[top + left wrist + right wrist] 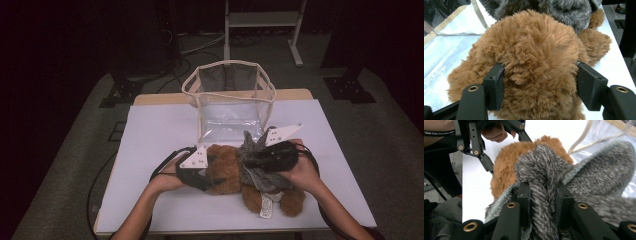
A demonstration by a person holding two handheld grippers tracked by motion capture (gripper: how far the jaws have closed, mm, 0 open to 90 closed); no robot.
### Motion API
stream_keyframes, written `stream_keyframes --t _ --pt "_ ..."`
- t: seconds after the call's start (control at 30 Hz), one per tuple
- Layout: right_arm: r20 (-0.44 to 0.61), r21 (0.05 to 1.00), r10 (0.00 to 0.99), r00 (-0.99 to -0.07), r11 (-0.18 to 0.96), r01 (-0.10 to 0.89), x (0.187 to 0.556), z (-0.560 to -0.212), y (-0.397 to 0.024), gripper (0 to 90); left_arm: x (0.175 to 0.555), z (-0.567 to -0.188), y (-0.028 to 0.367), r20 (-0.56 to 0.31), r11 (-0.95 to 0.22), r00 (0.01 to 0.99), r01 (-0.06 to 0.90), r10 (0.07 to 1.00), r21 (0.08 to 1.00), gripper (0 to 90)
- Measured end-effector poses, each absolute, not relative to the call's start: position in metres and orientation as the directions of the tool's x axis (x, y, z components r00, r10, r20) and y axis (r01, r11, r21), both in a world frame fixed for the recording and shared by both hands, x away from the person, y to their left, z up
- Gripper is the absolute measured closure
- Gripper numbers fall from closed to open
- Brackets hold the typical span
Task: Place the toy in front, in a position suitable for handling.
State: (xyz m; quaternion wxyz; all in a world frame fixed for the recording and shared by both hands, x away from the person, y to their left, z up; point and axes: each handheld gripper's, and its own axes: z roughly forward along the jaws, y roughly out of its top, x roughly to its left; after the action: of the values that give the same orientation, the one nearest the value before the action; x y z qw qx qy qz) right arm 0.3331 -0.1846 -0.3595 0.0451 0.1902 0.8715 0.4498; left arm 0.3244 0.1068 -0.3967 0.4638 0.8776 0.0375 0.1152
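Note:
A brown teddy bear [227,170] lies on its side near the front of the white table [150,135], wearing a grey fuzzy garment [260,177]. My left gripper [212,172] comes in from the left, and its jaws press into the fur on both sides of the bear's head [536,57]. From the right, my right gripper [252,160] is shut on a bunched fold of the grey garment [544,170], which sits pinched between its jaws. In the right gripper view the left gripper's linkage [477,147] stands beside the bear's head [506,162].
A clear plastic bag with beige trim [220,64] stands open just behind the bear, at the table's middle back. A white label [266,206] hangs from the bear near its foot [292,202]. Bare tabletop lies left and right. Dark floor and stands surround the table.

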Motion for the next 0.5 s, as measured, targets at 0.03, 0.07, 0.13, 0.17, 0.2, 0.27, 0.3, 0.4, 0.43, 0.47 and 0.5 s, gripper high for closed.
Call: stream_keyframes --t 0.03,0.07,0.13,0.17,0.2,0.27,0.3,0.4,0.43,0.47,0.5 --pt "0.095 0.803 0.376 -0.922 0.518 0.295 0.332 -0.36 -0.189 69.8 0.324 -0.397 0.107 0.168 -0.566 0.97 -0.041 0.175 0.823 32.1" --pt "0.098 0.803 0.383 -0.918 0.514 0.301 0.331 -0.36 -0.194 69.8 0.324 -0.397 0.107 0.17 -0.565 0.969 -0.04 0.179 0.824 32.0" --pt "0.099 0.807 0.404 -0.909 0.503 0.311 0.328 -0.357 -0.205 69.7 0.324 -0.397 0.106 0.175 -0.565 0.967 -0.042 0.183 0.824 32.1" --pt "0.095 0.806 0.41 -0.907 0.503 0.311 0.327 -0.355 -0.206 69.6 0.324 -0.397 0.106 0.179 -0.568 0.966 -0.043 0.185 0.822 32.1" --pt "0.092 0.808 0.409 -0.908 0.503 0.308 0.327 -0.353 -0.206 69.6 0.323 -0.397 0.105 0.184 -0.572 0.966 -0.048 0.183 0.819 32.5" --pt "0.088 0.809 0.405 -0.91 0.504 0.303 0.328 -0.35 -0.202 69.5 0.323 -0.396 0.103 0.192 -0.577 0.965 -0.055 0.18 0.815 33.1" --pt "0.088 0.809 0.405 -0.91 0.504 0.303 0.328 -0.35 -0.202 69.5 0.323 -0.396 0.103 0.192 -0.577 0.965 -0.055 0.18 0.815 33.2" --pt "0.094 0.818 0.367 -0.926 0.501 0.282 0.337 -0.346 -0.179 69.5 0.321 -0.396 0.1 0.199 -0.579 0.964 -0.061 0.178 0.813 33.2" --pt "0.094 0.818 0.367 -0.926 0.501 0.282 0.337 -0.346 -0.179 69.5 0.32 -0.396 0.099 0.204 -0.582 0.963 -0.065 0.176 0.81 33.2" --pt "0.098 0.822 0.351 -0.931 0.499 0.275 0.341 -0.346 -0.169 69.6 0.32 -0.396 0.1 0.203 -0.581 0.963 -0.063 0.178 0.811 33.1" --pt "0.098 0.822 0.351 -0.931 0.499 0.275 0.341 -0.346 -0.169 69.6 0.32 -0.396 0.1 0.203 -0.581 0.963 -0.063 0.178 0.811 33.1"
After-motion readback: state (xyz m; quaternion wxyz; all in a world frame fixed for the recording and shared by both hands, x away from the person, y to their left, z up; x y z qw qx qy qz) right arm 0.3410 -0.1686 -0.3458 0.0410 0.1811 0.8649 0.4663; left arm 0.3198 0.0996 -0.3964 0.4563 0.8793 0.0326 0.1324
